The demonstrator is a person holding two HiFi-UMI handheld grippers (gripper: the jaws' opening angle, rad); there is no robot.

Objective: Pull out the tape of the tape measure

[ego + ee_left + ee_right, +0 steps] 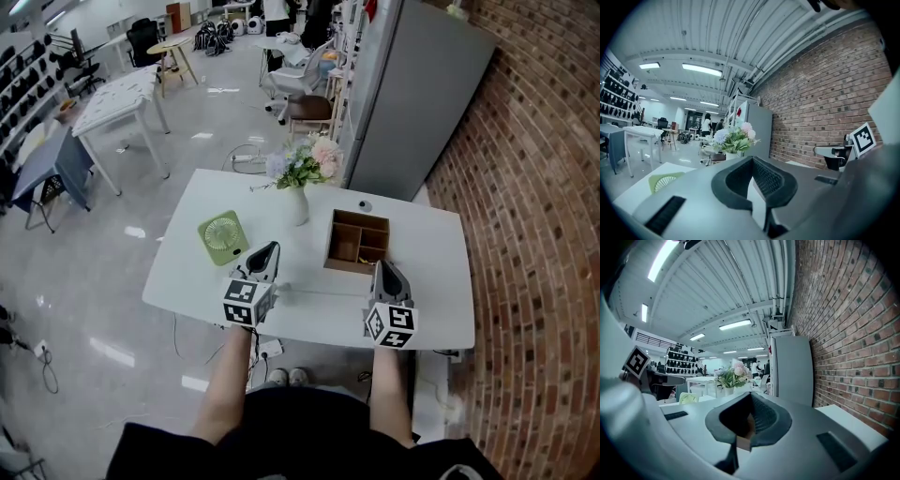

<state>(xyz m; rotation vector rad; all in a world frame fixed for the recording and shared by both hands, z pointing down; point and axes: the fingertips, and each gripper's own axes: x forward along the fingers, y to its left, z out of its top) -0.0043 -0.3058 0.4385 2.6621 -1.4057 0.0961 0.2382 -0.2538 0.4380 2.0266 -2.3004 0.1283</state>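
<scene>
Pale tape (325,291) (likely springy, light, thin-edged) spans left hand-held gripper (270,251) and right hand-held gripper (384,267), both pinched shut on it; best held by its flat faces.
</scene>
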